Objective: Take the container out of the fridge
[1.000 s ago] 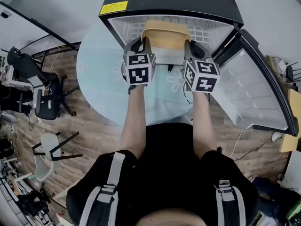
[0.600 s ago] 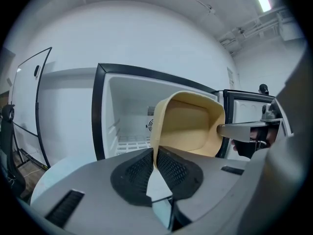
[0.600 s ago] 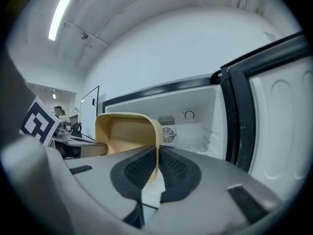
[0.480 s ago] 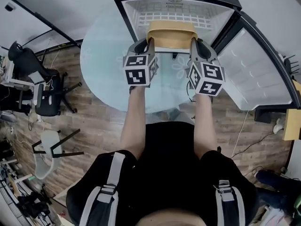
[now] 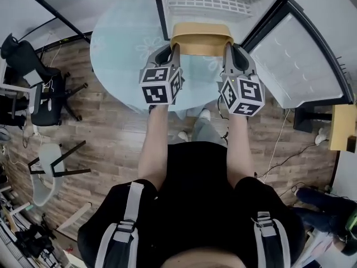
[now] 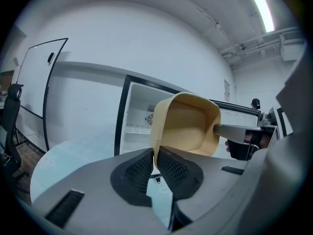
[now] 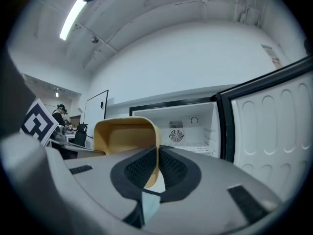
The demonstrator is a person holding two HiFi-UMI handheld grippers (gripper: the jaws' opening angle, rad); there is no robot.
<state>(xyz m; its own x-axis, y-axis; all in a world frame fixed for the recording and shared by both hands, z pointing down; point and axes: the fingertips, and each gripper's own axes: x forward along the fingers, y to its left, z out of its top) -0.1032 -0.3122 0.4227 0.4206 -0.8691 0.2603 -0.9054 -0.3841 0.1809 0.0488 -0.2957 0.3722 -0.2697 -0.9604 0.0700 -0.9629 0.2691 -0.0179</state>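
A tan rectangular container [image 5: 201, 39] hangs in the air in front of the open fridge [image 5: 223, 1], above the round glass table [image 5: 122, 43]. My left gripper [image 5: 174, 48] is shut on the container's left wall, the pads pinching the thin rim [image 6: 155, 153]. My right gripper [image 5: 227, 48] is shut on its right wall [image 7: 157, 155]. In the left gripper view the empty container [image 6: 188, 126] tips its open side toward the camera, and the right gripper's finger shows at its far side. In the right gripper view the container [image 7: 124, 133] sits left of the jaws.
The fridge's interior [image 7: 188, 133] shows white wire shelves and a small fan. Its door [image 5: 301, 66] stands swung open to the right. Office chairs [image 5: 33, 94] stand on the wood floor at left. A whiteboard [image 6: 34, 92] stands behind the table.
The container has come out of the fridge toward me, carried by both grippers, and the fridge has slid up and away in the head view.
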